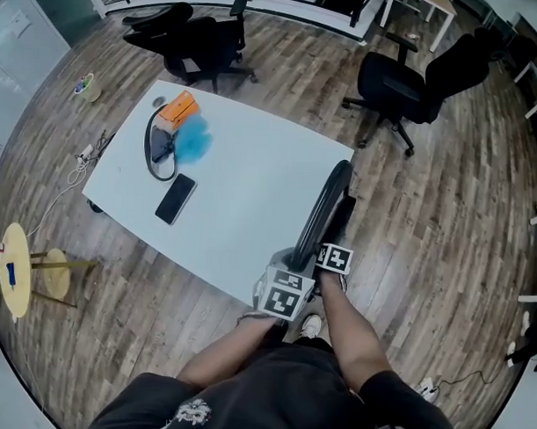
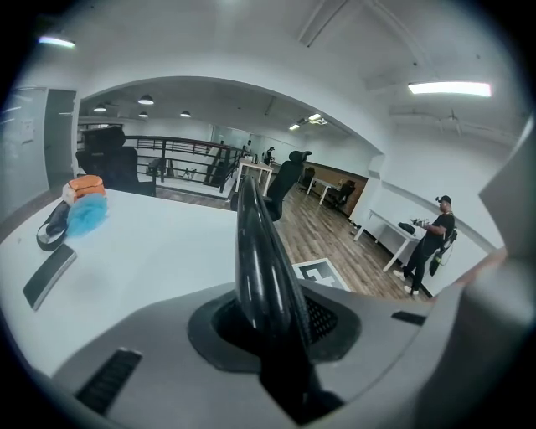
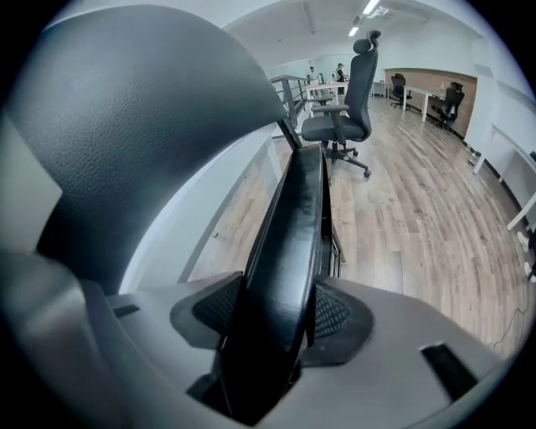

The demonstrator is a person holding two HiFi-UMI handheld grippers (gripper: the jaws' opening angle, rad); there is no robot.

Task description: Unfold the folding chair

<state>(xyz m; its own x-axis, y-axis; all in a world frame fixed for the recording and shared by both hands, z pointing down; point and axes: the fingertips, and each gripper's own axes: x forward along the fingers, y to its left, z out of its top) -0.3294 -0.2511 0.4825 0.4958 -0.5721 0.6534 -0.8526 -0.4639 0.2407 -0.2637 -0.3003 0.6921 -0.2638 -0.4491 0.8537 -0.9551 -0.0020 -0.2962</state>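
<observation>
Against the table's (image 1: 243, 195) right edge, the folding chair (image 1: 329, 202) leaned folded flat, left gripper (image 2: 272, 323) and right gripper (image 3: 276, 323) each clamped on its black upper edge; a slow, firmly gripped separation was judged advisable.

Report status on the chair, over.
Left gripper shut on folding chair top edge. Right gripper shut on it too. Chair not yet unfolded. White table close alongside.

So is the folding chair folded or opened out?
Folded: the folding chair is one thin slab beside the table, left gripper and right gripper closed on its edge.
</observation>
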